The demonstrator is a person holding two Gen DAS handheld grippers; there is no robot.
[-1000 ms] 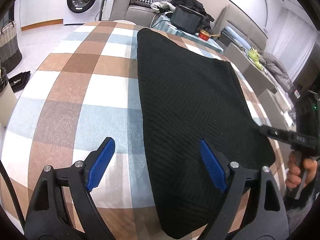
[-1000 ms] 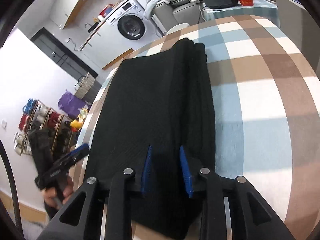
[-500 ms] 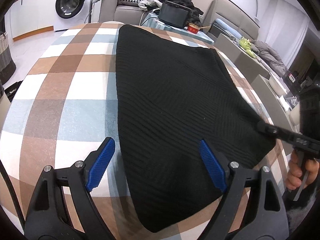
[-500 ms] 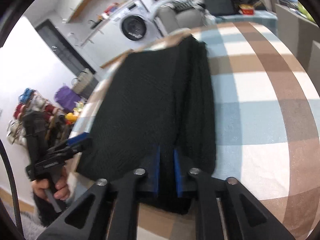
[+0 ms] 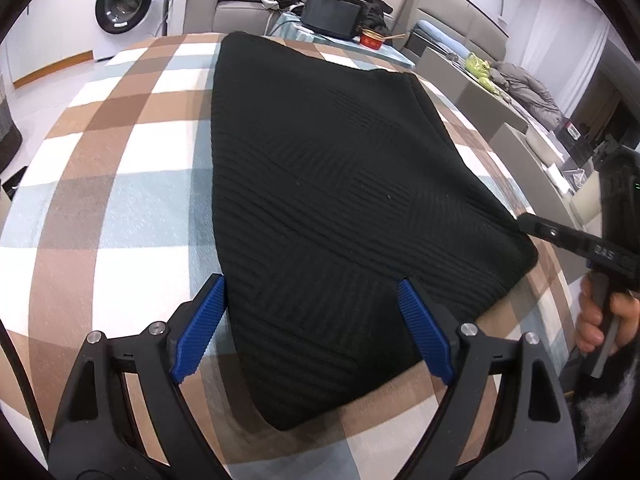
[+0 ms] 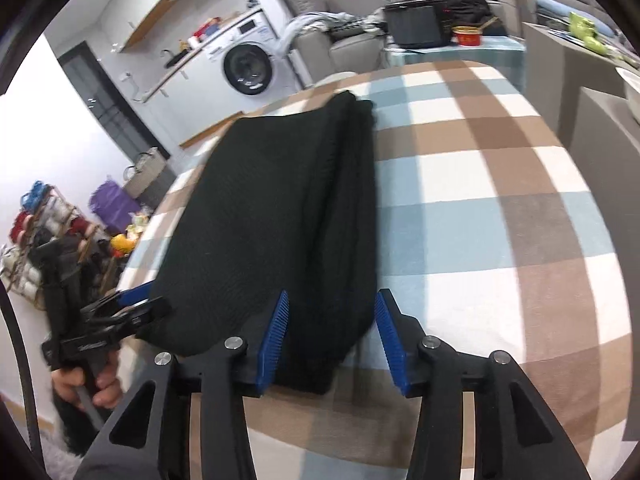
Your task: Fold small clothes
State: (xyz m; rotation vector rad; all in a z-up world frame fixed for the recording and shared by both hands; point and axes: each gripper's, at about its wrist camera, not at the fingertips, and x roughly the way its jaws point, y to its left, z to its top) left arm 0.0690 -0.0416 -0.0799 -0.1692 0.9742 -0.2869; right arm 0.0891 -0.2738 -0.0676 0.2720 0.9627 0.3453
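Left wrist view: the black knit (image 5: 328,184) lies folded on the checked tabletop (image 5: 120,184), soft and floppy. Your left tool (image 5: 312,336) gapes empty; your right tool (image 6: 330,334) is opening, pads straddling the thick right fold. Pinch its near corners.

We note 1 white washing machine (image 5: 124,2) against the far wall beneath a countertop, a grey sofa (image 5: 240,8) strewn with clothing, pale floor (image 5: 60,68), and a cluttered shoe rack (image 6: 44,232) at the left.

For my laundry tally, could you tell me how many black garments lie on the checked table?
1: the black knit garment lies folded along the checked table, its near end under both grippers.
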